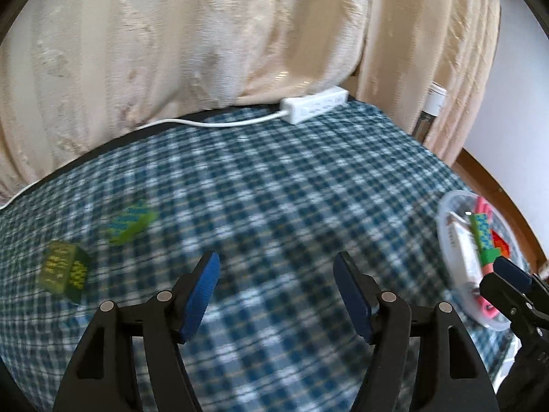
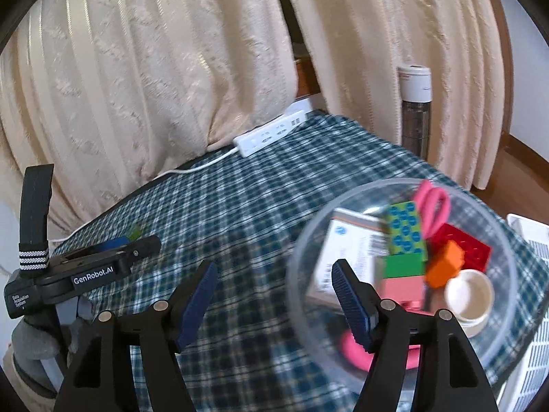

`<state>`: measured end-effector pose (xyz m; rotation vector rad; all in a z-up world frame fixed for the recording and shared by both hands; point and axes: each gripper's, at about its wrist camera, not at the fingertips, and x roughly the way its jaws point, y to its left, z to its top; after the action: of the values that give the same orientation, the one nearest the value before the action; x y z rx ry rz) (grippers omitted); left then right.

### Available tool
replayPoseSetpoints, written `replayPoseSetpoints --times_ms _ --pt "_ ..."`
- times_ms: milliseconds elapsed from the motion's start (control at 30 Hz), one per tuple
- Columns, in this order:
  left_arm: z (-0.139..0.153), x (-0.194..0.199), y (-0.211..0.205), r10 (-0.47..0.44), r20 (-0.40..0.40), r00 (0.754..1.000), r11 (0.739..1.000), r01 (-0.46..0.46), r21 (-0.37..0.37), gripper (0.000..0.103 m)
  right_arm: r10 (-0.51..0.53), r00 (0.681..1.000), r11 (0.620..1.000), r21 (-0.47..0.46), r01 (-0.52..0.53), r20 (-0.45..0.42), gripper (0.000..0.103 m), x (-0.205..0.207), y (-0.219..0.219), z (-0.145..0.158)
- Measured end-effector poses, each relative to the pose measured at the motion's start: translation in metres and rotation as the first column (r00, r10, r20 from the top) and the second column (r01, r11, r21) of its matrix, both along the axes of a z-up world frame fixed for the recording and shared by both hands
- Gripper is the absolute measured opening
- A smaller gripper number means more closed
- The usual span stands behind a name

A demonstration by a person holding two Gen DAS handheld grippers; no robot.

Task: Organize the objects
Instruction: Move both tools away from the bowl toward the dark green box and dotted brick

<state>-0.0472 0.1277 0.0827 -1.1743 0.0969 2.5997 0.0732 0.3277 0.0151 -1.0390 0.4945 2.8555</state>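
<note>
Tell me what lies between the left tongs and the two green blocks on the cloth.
Nothing but bare checked tablecloth. In the left wrist view the left tongs stand open and empty, apart from the patterned green block and the darker green block.

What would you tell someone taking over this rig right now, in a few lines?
Left claw: open, nothing in it, above the checked cloth.
Right claw: open, nothing in it, at the near rim of the clear bowl.
Done: the bowl already holds the patterned block, red brick, orange block, pink scissors, a white box and a small white cup.
Left: two green blocks lie loose on the cloth, a dark one and a lighter one. Bowl them next, probably with the left claw.
</note>
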Motion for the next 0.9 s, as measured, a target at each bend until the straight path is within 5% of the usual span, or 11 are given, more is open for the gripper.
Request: replayPoseSetpoints --times_ms 500,900 --pt "-0.003 -0.011 -0.111 0.177 -0.012 0.984 0.984 -0.177 0.0 0.07 0.118 0.991 0.993 0.011 -0.119 0.058 0.073 -0.034 -0.063 -0.014" --pt "-0.017 -0.027 -0.199 0.319 -0.017 0.948 0.947 -0.319 -0.025 0.07 0.17 0.982 0.985 0.022 -0.172 0.082 0.073 -0.05 -0.091 -0.02"
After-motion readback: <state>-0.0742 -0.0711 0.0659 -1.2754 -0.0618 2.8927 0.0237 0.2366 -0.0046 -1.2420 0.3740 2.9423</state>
